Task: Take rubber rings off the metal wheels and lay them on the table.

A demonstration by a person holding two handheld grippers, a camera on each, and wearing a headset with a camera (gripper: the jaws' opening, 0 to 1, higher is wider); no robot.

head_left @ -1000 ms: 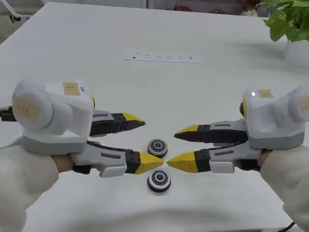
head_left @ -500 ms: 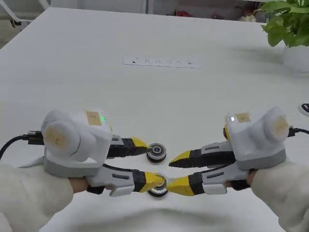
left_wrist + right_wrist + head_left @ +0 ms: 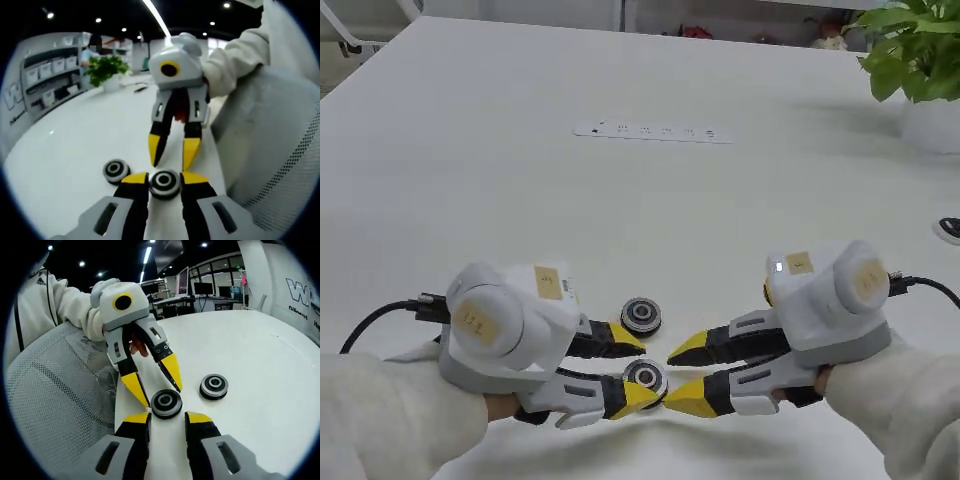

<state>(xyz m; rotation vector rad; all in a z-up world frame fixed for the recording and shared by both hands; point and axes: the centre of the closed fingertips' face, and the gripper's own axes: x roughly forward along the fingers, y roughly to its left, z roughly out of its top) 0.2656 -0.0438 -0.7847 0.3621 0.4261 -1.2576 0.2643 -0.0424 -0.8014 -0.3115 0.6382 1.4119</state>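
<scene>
Where the head view looks down: left claw (image 3: 650,368) and right claw (image 3: 668,378) nearly tip to tip, lower centre, over the white desk (image 3: 620,220)
Near wheel (image 3: 645,377): lower centre, between the left claw's jaws
Far wheel (image 3: 641,314): just above it, apart from both claws
Left gripper view: jaw tips flank the near wheel at its rim; a firm pinch cannot be told
Right gripper view: right claw spread, nothing between its jaws, near wheel just beyond the tips

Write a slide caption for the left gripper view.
Left gripper jaws flank one wheel; the open right gripper faces it, a second wheel alongside.
</scene>
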